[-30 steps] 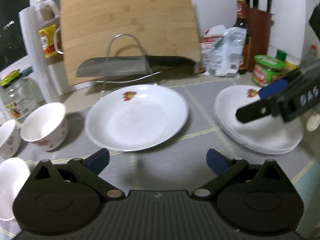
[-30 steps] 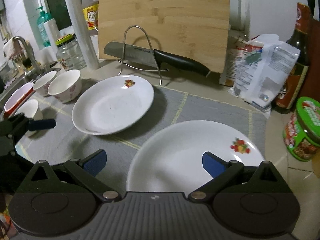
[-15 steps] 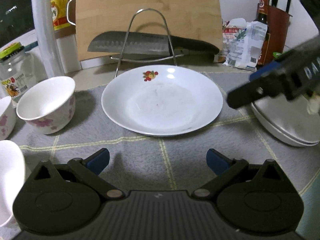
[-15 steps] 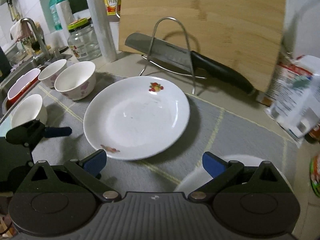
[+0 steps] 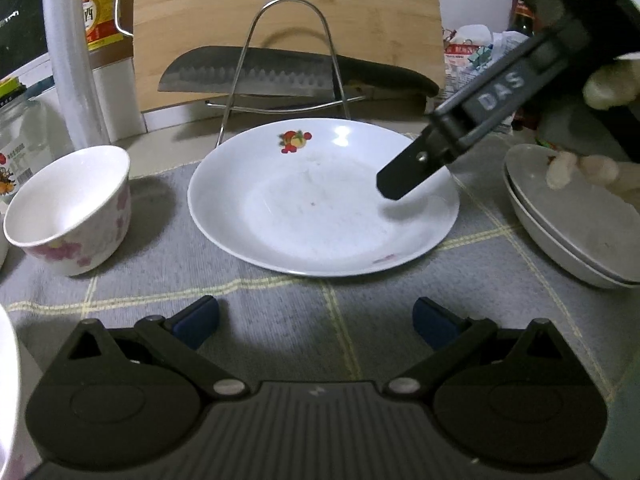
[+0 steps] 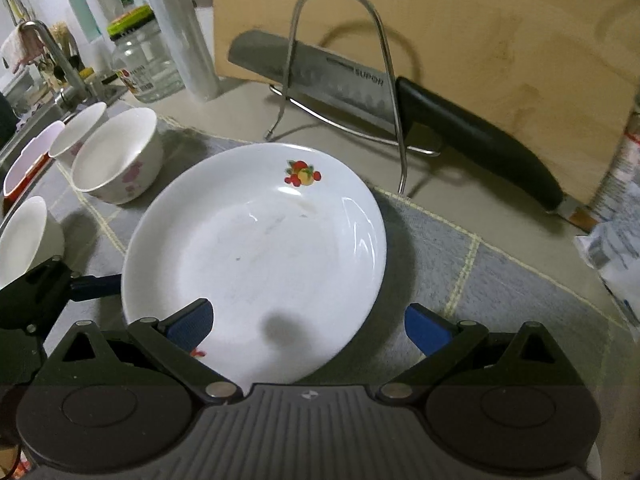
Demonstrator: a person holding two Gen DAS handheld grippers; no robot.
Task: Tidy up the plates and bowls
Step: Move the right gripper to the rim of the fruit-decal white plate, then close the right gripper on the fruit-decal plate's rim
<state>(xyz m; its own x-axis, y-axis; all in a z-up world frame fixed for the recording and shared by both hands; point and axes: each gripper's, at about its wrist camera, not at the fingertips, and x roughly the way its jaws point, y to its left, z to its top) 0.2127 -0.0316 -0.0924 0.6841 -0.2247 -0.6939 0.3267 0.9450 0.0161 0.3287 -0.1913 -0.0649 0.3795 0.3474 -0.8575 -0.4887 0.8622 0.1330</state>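
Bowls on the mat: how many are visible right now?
3 bowls: one nearest the plate with pink flowers, one just behind it, and one at the left edge by the left claw. More may be hidden off-frame.

Plate (image 6: 256,248): glossy white glazed ceramic, fruit decal, faint smears. Bowl (image 5: 70,210): same glaze, pink floral print. Mat (image 5: 280,304): matt grey woven cloth, pale grid lines. Rack (image 6: 340,60): polished metal wire. Knife (image 6: 320,76): brushed steel blade, smooth black plastic handle. Board (image 6: 460,28): matt light wood. Jar (image 6: 146,64): clear glass. Gripper bodies: matt black plastic, blue pads (image 5: 198,320).
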